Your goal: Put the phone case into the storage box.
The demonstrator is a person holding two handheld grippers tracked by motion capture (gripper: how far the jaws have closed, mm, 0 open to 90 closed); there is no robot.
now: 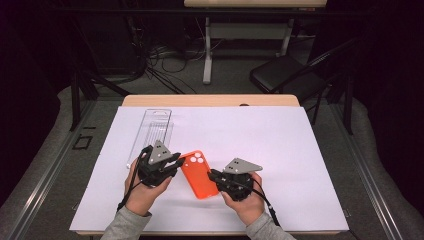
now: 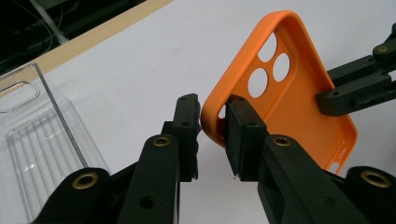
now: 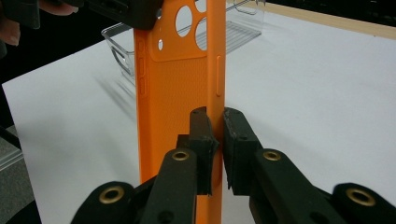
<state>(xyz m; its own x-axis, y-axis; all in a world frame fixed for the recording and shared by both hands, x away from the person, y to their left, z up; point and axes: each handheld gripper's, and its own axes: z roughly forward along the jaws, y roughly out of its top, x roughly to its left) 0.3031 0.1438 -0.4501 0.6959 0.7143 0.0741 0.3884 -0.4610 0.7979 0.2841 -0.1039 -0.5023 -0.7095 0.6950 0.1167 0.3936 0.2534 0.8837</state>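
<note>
High view has the person's two hands side by side near the front of the white-covered worktop (image 1: 280, 150), with an orange phone case (image 1: 199, 174) between them. The left gripper (image 1: 176, 164) comes at the case from its left and meets it at the upper left corner, close to the camera holes. The right gripper (image 1: 212, 175) meets it at the long right edge, lower down.

Left gripper view gives the case (image 2: 299, 107) with its hollow inside facing the camera; that gripper (image 2: 212, 126) has closed its jaws onto the rim, one jaw outside the wall and one inside. The other gripper's black jaws (image 2: 359, 88) reach the case's far edge.

Right gripper view looks along the case's side wall (image 3: 215, 70), which stands between the narrowly spaced jaws of the right gripper (image 3: 215, 140), pinched from both faces.

A clear plastic tray (image 1: 152, 132) lies on the worktop beyond the left hand (image 1: 145, 192), apart from the case.
</note>
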